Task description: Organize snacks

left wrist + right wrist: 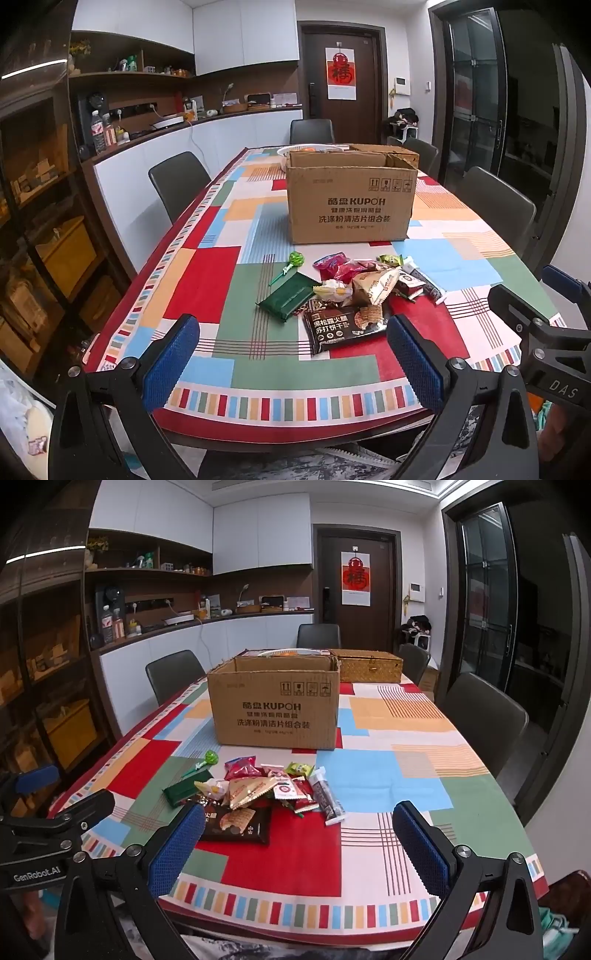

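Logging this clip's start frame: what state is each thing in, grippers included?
Left gripper: open, empty.
Right gripper: open, empty.
Cardboard box: upright, flaps open.
Snack pile: loose on the tablecloth, in front of the box.
Green lollipop: lying flat beside the pile.
Wicker basket: lid closed, behind the box.

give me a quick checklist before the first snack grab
1. Left gripper open and empty: ok
2. Right gripper open and empty: ok
3. Snack pile within view, loose on the tablecloth: ok
4. Cardboard box top flaps open: ok
5. Room inside the box: cannot tell
6. Lollipop lies apart from the pile, at its left edge: ok
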